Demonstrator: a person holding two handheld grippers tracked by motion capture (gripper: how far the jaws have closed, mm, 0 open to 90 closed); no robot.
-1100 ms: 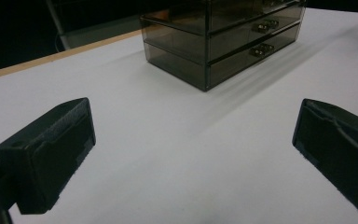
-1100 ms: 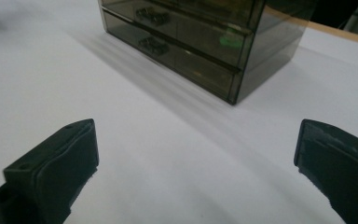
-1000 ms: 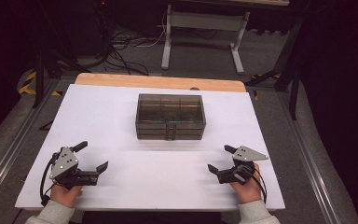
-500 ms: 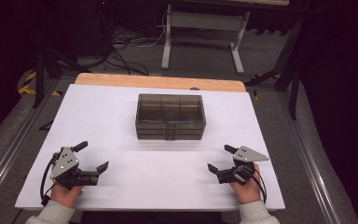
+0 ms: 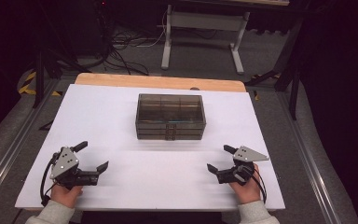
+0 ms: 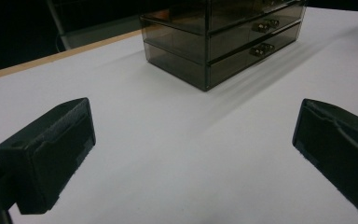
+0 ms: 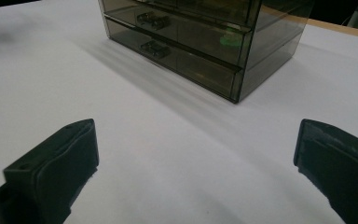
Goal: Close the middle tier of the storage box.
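I take the smoked drawer box (image 5: 170, 116) as my landmark: it stands on the white table (image 5: 121, 116), toward the far middle, drawers shut, handles facing me. My left gripper (image 5: 91, 158) rests near the front edge, well apart from the box on its left front side, jaws spread wide and holding nothing. My right gripper (image 5: 221, 158) sits likewise off the box's right front, jaws wide and empty. The drawer handles (image 7: 154, 32) are small and stacked at the box's front centre. To open a drawer cleanly, I would brace the box with one gripper, narrow the other to the handle, and pull straight out.
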